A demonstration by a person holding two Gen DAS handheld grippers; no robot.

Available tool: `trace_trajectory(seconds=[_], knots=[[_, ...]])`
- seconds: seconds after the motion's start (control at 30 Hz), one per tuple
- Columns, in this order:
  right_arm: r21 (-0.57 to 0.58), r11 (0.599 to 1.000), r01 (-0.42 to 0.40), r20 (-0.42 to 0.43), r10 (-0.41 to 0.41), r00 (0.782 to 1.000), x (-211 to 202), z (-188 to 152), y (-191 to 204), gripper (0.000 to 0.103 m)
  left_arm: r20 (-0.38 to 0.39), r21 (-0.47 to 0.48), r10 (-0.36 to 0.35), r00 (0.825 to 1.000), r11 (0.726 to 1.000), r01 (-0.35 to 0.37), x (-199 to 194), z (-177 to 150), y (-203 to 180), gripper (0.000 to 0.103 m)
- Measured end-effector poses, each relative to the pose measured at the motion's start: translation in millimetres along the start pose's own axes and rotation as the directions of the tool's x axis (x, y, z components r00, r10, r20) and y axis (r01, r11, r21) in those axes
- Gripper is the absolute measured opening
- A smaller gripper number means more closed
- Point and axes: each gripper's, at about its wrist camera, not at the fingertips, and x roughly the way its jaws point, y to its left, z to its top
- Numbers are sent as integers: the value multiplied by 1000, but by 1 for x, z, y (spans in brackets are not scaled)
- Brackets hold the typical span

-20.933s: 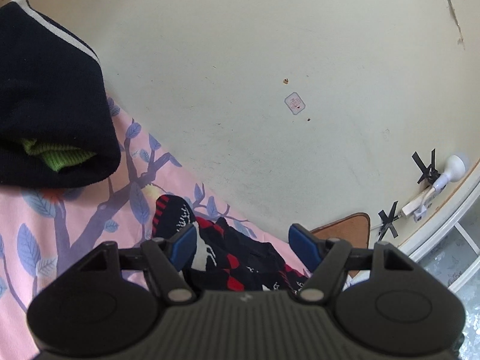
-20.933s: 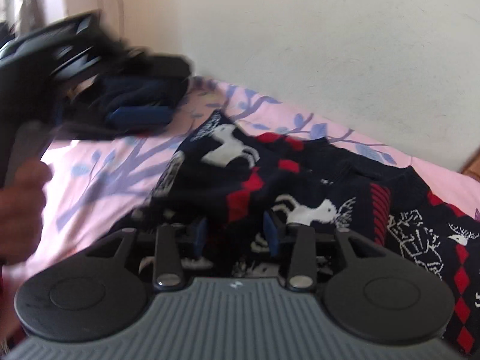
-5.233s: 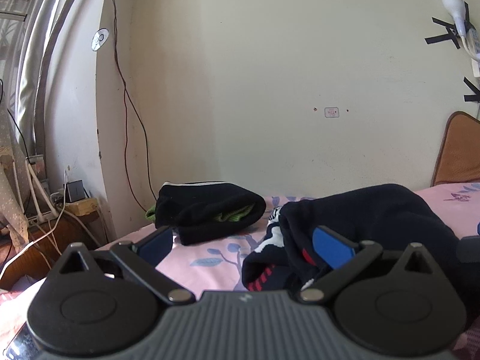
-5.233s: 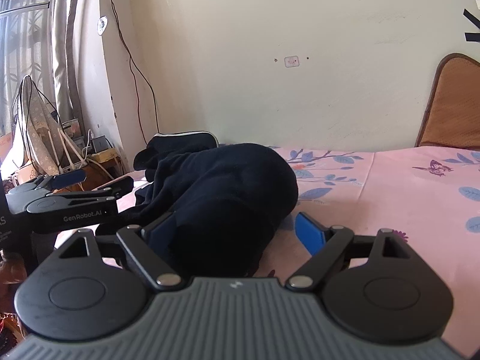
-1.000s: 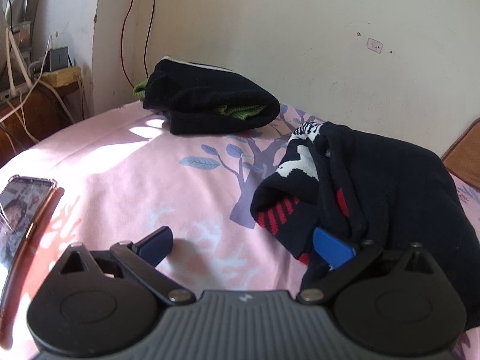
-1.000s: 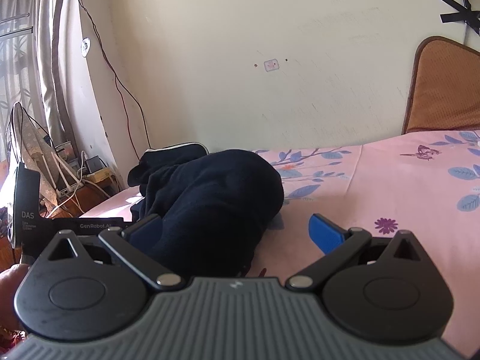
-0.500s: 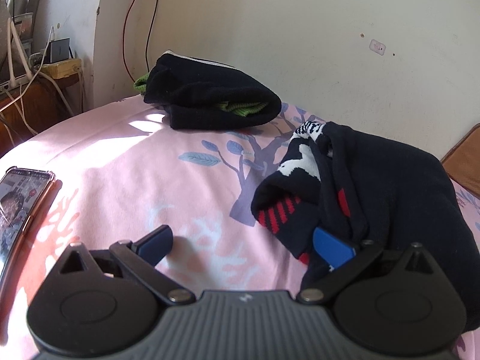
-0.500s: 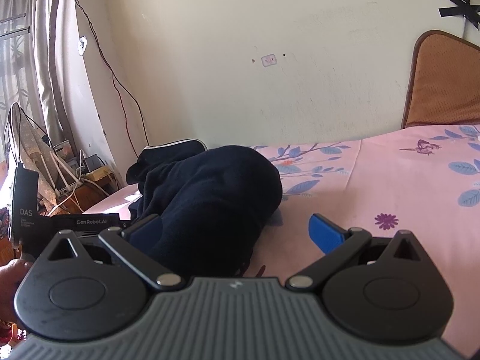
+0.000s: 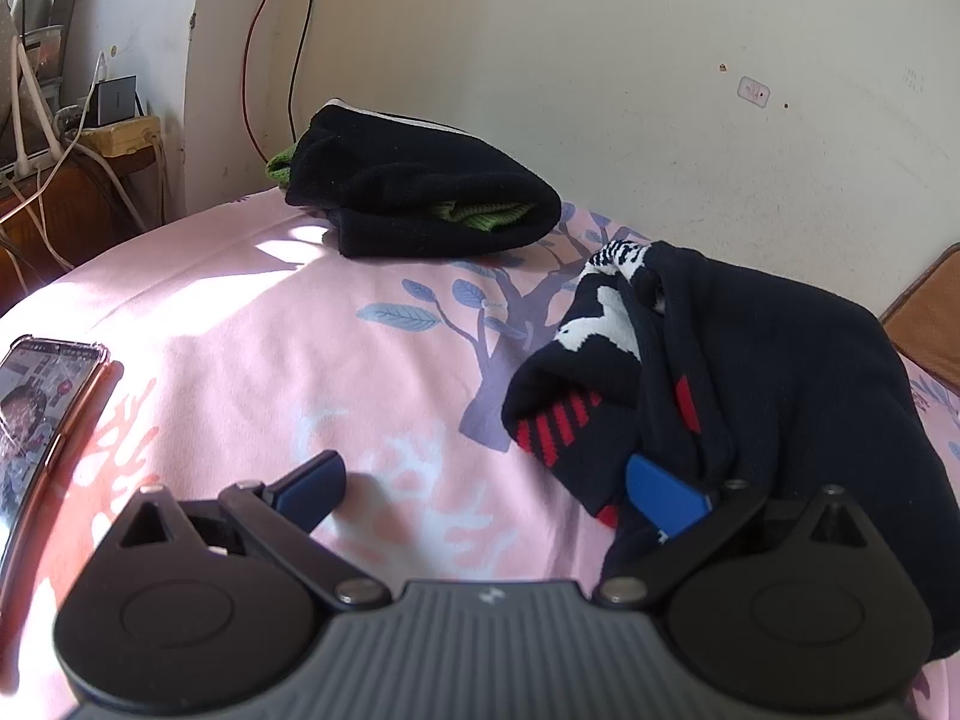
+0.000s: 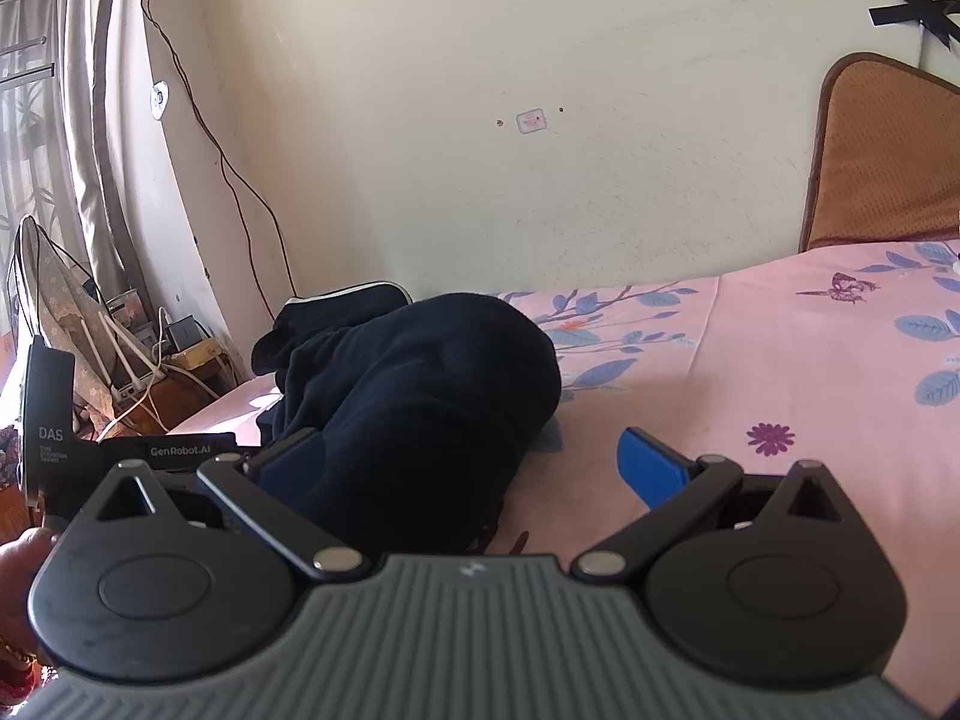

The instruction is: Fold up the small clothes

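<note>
We see cream wall [image 10: 540, 210], scuffed, small sticker [image 10: 531, 121] on it. Red cable [image 9: 255, 48] runs down near corner. Grey curtain [image 10: 90, 120] at left, daylight behind. Brown headboard [image 10: 882, 162] at right. Pink floral bedsheet [image 10: 810, 360], sun patch [image 9: 294, 237] on it. Wooden side table [image 9: 72, 210] carries tangled wires.

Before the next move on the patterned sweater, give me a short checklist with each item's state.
1. Left gripper open: ok.
2. Right gripper open: ok.
3. Sweater released by both: ok, bundled on the bed, left gripper's right finger against it.
4. Fold neat: not ok, one end bunched.
5. Finished pile apart from it: ok.
6. Phone away from the sweater: ok, at the bed's left edge.
</note>
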Motion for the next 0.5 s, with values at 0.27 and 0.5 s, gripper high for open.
trace_trajectory(seconds=[0.27, 0.5], knots=[[1, 1000, 0, -1, 0, 1000, 0, 0, 0, 103, 1, -3, -2, 1000, 1000, 2, 0, 0, 0, 103], [2, 1000, 2, -2, -2, 1000, 1, 0, -1, 103, 10, -26, -19, 1000, 999, 20, 0, 0, 4, 103]])
